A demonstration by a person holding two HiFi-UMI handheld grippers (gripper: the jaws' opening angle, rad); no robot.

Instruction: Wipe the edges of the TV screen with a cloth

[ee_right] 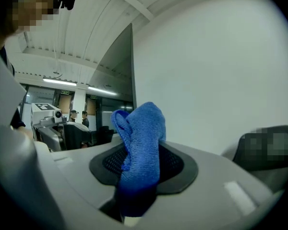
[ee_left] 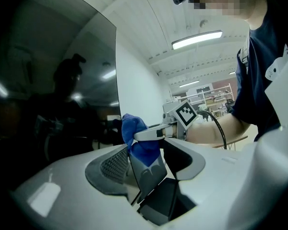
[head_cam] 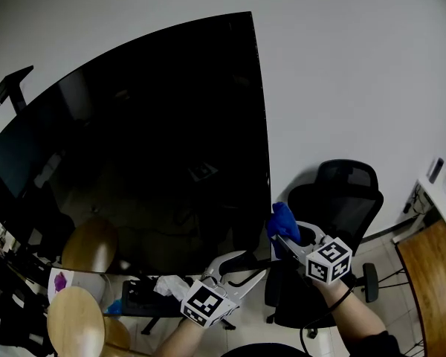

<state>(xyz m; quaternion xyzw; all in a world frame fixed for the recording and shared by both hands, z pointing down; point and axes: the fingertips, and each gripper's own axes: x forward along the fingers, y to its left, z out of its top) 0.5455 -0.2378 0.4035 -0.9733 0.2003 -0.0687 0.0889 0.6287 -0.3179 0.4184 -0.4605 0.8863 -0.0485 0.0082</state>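
head view shows a large dark tv screen (head_cam: pixel 149 147) in front of a white wall (head_cam: pixel 357 73), with its right edge running down the middle of the picture. the right gripper (head_cam: pixel 284 236) is at the lower part of this edge, and its jaws are clenched on a blue cloth (head_cam: pixel 282 220). the cloth is bunched and sticks out beyond the jaw tips, just beside the edge of the screen; whether it really touches the edge is not clear from here. in the right gripper view the cloth fills the gap between the two jaws and folds over above them, and the thin edge of the screen rises behind it against the wall.

the left gripper (head_cam: pixel 249 268) is lower, at the bottom right corner of the screen, near the right gripper. in the left gripper view its jaws stand apart and do not squeeze anything. a thin dark panel, which seems to be the corner of the screen, lies in the gap close to one textured pad (ee_left: pixel 114 164). the same view shows the right gripper from the side, with its marker cube (ee_left: pixel 186 114) and the cloth next to the glass.

behind the right gripper stands a black office chair (head_cam: pixel 342 199). a round wooden stool (head_cam: pixel 74 322) is at the bottom left of the head view.
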